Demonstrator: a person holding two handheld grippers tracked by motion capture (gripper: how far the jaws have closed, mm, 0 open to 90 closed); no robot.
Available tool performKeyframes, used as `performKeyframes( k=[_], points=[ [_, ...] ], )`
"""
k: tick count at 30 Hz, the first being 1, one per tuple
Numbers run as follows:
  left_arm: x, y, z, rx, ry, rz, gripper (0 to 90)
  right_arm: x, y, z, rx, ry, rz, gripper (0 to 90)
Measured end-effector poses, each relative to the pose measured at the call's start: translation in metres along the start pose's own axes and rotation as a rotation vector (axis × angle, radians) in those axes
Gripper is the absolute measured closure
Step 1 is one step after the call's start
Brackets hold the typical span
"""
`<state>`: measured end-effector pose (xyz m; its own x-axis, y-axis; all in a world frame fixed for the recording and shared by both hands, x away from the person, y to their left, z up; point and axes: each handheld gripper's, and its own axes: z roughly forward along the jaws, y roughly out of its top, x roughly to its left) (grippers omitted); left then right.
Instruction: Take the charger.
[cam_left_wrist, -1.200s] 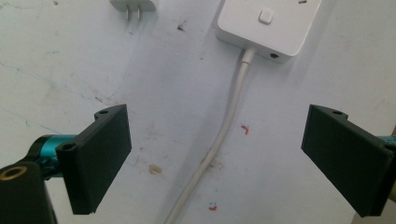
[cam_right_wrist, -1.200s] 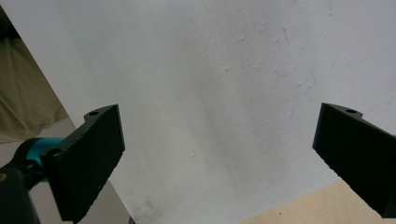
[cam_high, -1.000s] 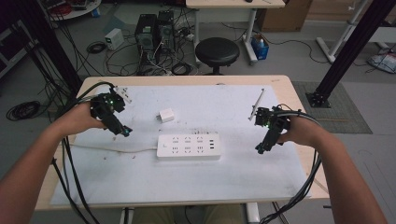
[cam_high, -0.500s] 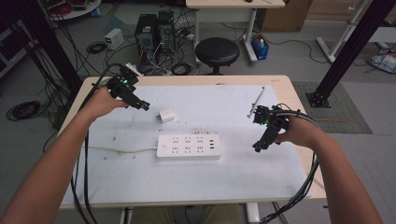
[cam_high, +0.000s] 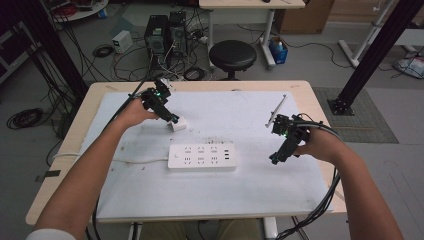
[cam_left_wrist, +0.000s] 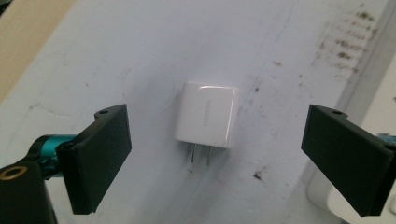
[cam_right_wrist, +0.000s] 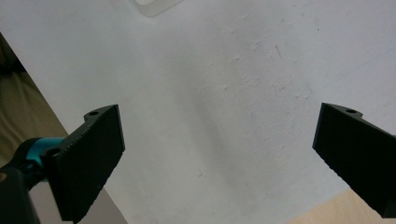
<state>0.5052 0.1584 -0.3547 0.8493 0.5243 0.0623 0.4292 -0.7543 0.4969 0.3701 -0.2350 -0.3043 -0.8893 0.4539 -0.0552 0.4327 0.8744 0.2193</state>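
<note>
We see that the left gripper (cam_high: 172, 119) has moved since a moment ago. It was up near the far left edge of the table (cam_high: 60, 175), and now it has come across and down to the small white charger (cam_high: 178, 124). The right gripper (cam_high: 274, 159) has stayed about where it was, low over the white sheet (cam_high: 210, 195) on the right side.

In the left gripper view, we see the white charger (cam_left_wrist: 207, 114) lying flat on the sheet, between the two black fingers (cam_left_wrist: 98, 156). Its two metal pins point toward the camera. The fingers are spread wide and do not touch it. A corner of the white power strip (cam_left_wrist: 327, 203) is cut off at the lower right.

In the right gripper view, the fingers (cam_right_wrist: 86, 158) are also spread wide, with nothing between them but the bare sheet. A white corner at the top edge is cut off, and we cannot tell what it is.

From above, the power strip (cam_high: 201, 157) lies in the middle of the table, near the charger. A thin grey stick (cam_high: 276, 110) lies by the right gripper; we cannot make out what it is.
</note>
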Motion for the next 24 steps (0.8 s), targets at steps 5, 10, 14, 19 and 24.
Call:
performKeyframes(
  k=[5, 10, 14, 19, 24],
  points=[
    [0.005, -0.002, 0.025, 0.036, -0.016, 0.031, 8.4, 0.002, -0.003, 0.0, 0.0, 0.004, 0.005, 1.4],
    [0.01, -0.004, 0.043, 0.046, -0.043, 0.02, 9.1, 0.001, -0.005, -0.001, -0.001, 0.007, 0.01, 1.5],
    [0.013, -0.006, 0.051, 0.058, -0.047, 0.025, 10.7, 0.001, -0.006, 0.0, 0.009, 0.009, 0.016, 1.5],
    [0.015, -0.008, 0.058, 0.071, -0.049, 0.025, 11.4, 0.001, -0.004, 0.0, 0.01, 0.01, 0.019, 1.5],
    [0.016, -0.01, 0.063, 0.072, -0.058, 0.021, 16.7, 0.0, -0.003, 0.0, 0.013, 0.004, 0.024, 1.4]
  ],
)
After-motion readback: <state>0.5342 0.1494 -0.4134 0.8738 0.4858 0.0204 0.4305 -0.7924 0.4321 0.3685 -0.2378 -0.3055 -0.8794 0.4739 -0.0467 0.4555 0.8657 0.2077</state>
